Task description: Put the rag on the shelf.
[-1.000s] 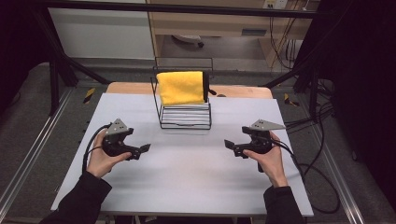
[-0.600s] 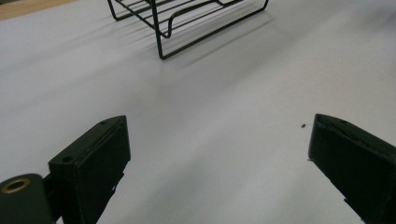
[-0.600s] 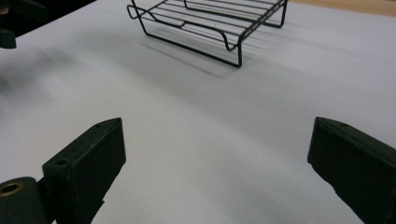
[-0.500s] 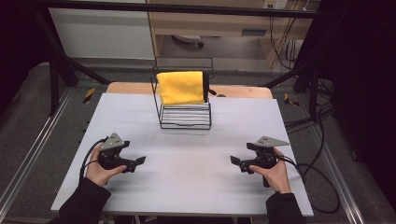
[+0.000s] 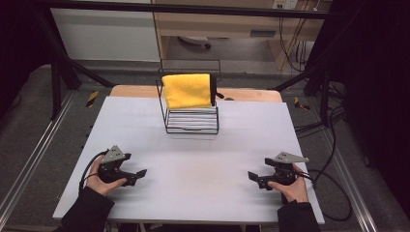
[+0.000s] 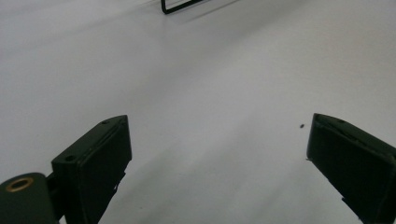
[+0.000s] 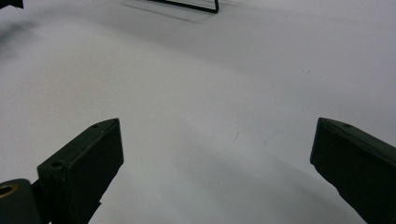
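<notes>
Holding both grippers low at the near corners of the table

We hold the left gripper [image 5: 138,175] in our left hand [image 5: 99,176] near the front left part of the white table [image 5: 203,145], with its jaws pointing inward toward the middle. In the left gripper view its two black jaws stand wide apart, released, with bare white tabletop between them and a small dark speck just beside the right jaw. A corner of the wire rack's base shows at the top edge of that view, well apart from the jaws.

We hold the right gripper [image 5: 252,177] in our right hand [image 5: 289,187] near the front right part of the table, jaws also pointing inward, so the two grippers face each other across a broad stretch of bare table. In the right gripper view its jaws are likewise spread wide, gripping nothing, with plain tabletop between them and a bit of the rack's base wire at the top edge.

We see the black wire rack [image 5: 192,121] standing upright at the far middle of the table, well apart from both grippers. A yellow cloth [image 5: 187,90] hangs folded over the rack's top, draped down its front. Grey three-cornered plates sit on top of both grippers, and a black cable loops from each toward the table's edge
</notes>
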`<state>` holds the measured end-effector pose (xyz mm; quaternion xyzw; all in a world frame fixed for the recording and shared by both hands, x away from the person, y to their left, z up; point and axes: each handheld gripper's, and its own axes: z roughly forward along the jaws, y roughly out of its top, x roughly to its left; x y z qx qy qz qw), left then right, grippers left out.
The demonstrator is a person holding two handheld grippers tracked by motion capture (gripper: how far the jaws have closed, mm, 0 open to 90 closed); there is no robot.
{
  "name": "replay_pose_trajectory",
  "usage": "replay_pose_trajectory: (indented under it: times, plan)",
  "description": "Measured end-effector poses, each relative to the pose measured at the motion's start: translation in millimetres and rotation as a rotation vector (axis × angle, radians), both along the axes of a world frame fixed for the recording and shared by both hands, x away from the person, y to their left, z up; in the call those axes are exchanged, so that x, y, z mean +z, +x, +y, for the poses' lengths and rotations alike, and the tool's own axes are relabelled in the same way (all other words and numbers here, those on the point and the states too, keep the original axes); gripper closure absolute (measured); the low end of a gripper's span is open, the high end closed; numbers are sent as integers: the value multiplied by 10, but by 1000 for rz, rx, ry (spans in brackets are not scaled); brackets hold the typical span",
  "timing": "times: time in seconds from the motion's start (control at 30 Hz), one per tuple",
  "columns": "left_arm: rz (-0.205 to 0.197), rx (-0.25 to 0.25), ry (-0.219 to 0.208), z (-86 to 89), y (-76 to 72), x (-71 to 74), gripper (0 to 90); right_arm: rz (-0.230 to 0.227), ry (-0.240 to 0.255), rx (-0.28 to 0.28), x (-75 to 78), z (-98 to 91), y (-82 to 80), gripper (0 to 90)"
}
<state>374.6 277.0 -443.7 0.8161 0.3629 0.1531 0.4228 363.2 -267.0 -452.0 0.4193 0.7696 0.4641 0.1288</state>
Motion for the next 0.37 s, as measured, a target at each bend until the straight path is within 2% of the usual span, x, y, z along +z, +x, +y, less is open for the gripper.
replay_pose_trajectory:
  times: [0.37]
  plan:
    - [5, -2, 2, 14, -17, -24, 66, 12, -15, 4, -24, -6, -23, 22]
